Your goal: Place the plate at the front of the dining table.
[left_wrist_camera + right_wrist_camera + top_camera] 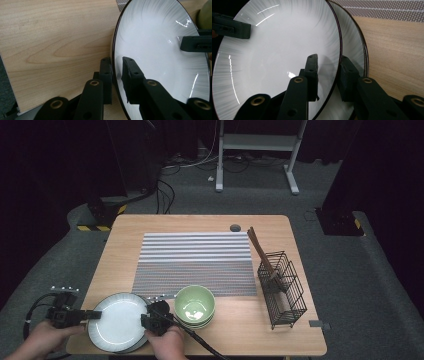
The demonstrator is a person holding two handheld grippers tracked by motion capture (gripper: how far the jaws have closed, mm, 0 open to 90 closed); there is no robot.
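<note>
Both pairs of fingers narrow, left gripper and right gripper pinching opposite rims of the top plate.

We are counting two white plates in one stack, the second plate lying under the top one. We are counting green bowls too: a stack whose number we cannot tell. We are seeing one wire rack, one striped mat, one table and two grippers, left and right.
</note>
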